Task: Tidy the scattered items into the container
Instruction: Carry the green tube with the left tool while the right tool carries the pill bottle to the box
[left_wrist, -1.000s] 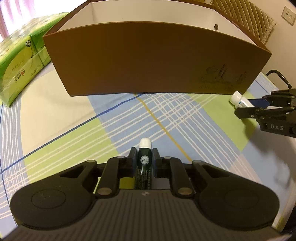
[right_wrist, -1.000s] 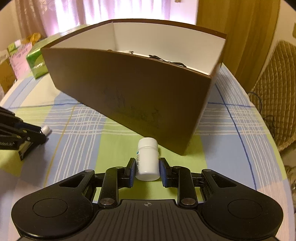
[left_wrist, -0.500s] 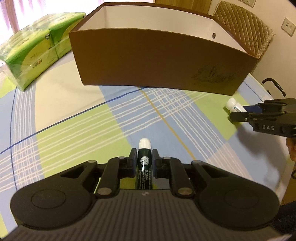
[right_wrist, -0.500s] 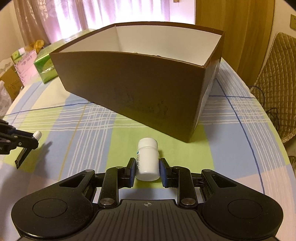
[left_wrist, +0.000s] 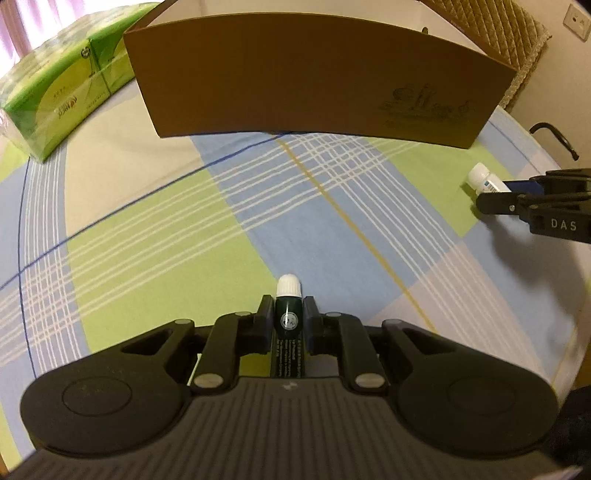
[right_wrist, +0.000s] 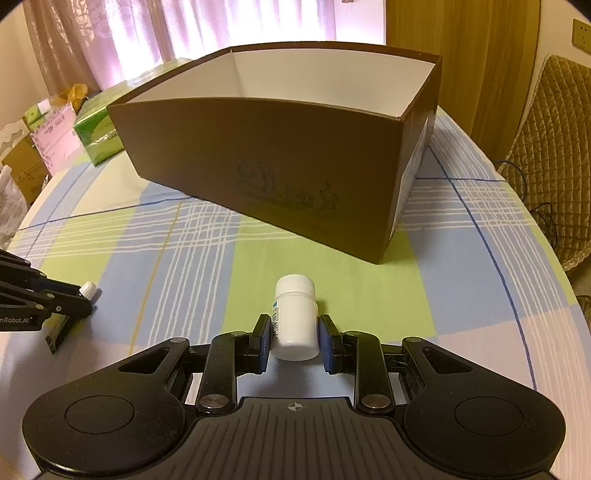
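Observation:
My left gripper (left_wrist: 289, 318) is shut on a thin dark green tube with a white cap (left_wrist: 289, 315), held above the checked tablecloth. A white pill bottle (right_wrist: 295, 319) is clamped in my right gripper (right_wrist: 294, 334), cap pointing forward. The brown cardboard box (left_wrist: 314, 77) with a white inside stands ahead of both; its near wall (right_wrist: 266, 177) faces me. In the left wrist view the right gripper (left_wrist: 495, 194) shows at the right edge with the bottle (left_wrist: 482, 178). The left gripper (right_wrist: 79, 297) appears at the left of the right wrist view, the tube's cap (right_wrist: 88, 288) at its tip.
Green tissue packs (left_wrist: 55, 96) lie left of the box. A quilted chair back (right_wrist: 557, 155) stands off the table's right edge. Small boxes and bags (right_wrist: 40, 136) sit beyond the far left edge. The checked cloth (left_wrist: 166, 240) covers the table between grippers and box.
Both grippers have drawn back from the box, which now looks smaller and farther. Each keeps its item in the same grip.

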